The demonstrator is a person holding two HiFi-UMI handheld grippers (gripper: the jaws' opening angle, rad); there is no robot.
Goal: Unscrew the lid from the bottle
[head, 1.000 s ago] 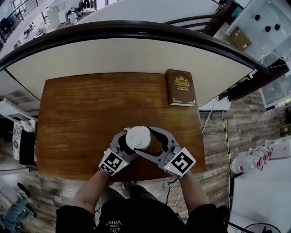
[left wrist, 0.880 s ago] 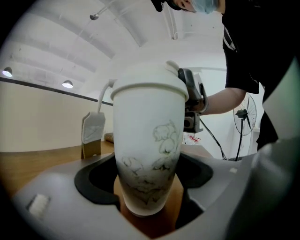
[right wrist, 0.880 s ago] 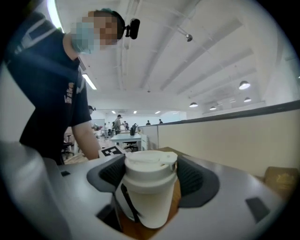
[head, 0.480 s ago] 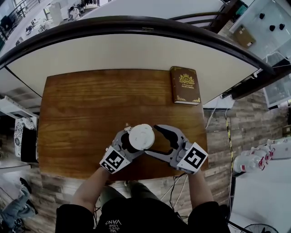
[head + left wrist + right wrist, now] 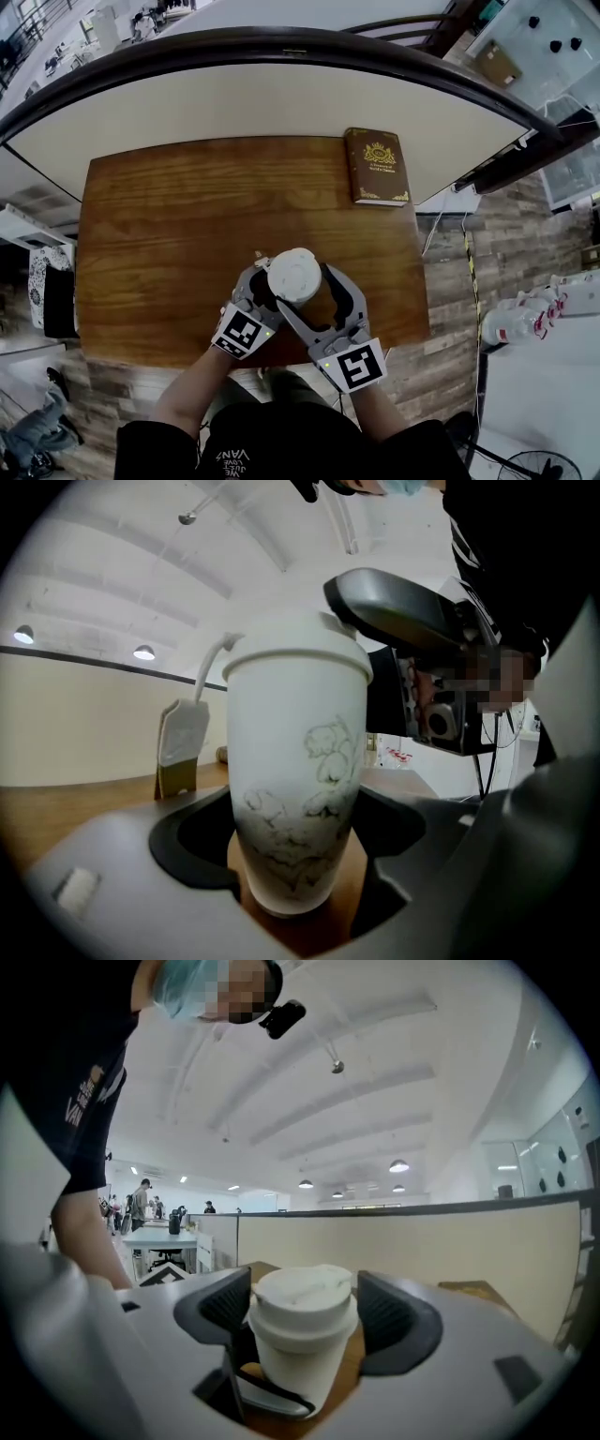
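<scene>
A: Reading any labels off the scene?

B: Nothing legible on the bottle [image 5: 295, 761]. It's showing only a dark ink-style sketch on frosted white. A tag [image 5: 178, 747] is hanging beside it on a white cord, and I can't make out any print on it. The book [image 5: 377, 167] is carrying gold ornament and lettering, too small to read. The person's shirt [image 5: 281, 450] is showing what looks like "VANS".

A: Which way is the bottle sitting?

B: It's standing upright on the bench [image 5: 169, 234], long axis vertical, with the white lid [image 5: 293, 275] facing up. It's sitting near the front edge, roughly mid-width. The book is lying flat, well apart, at the far right corner.

A: What are the grippers doing?

B: The left gripper [image 5: 300, 874] is clamping the bottle's lower body, one jaw on each side just above the base. The right gripper [image 5: 300, 1321] is sitting higher and gripping the lid. Its pads are looking to touch the rim on both sides. In the head view both are angling in from the near edge and converging on the bottle in a V. The left marker cube [image 5: 242, 333] and right marker cube [image 5: 354, 366] are trailing toward the person. Both forearms are reaching in over the bench's front edge.
</scene>
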